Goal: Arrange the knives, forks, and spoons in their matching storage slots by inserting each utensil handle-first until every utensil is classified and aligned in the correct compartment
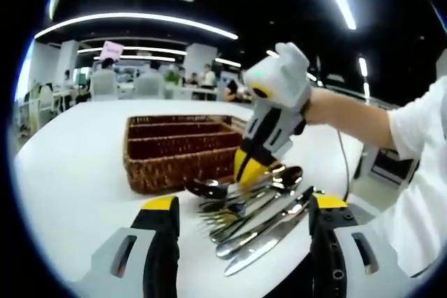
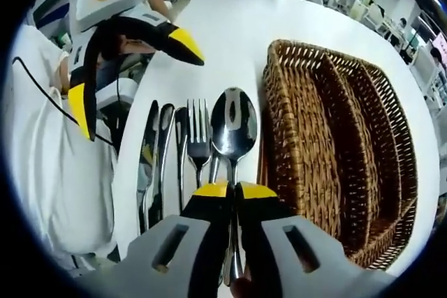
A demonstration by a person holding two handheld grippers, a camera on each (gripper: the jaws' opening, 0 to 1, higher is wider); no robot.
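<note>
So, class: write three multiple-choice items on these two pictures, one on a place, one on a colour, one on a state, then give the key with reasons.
1. Where is the cutlery?
A. In the basket
B. On the table beside the basket
C. On a chair

2. What colour are the gripper tips?
A. Yellow
B. Red
C. Green

3. How does the right gripper stand?
A. Wide open
B. Shut on the spoon
C. Shut on a knife

Key: 1 B, the pieces lie on the white table next to the basket, whose slots look empty. 2 A, yellow tips show on the left gripper too. 3 B, its jaws meet over the handle of the spoon.
</note>
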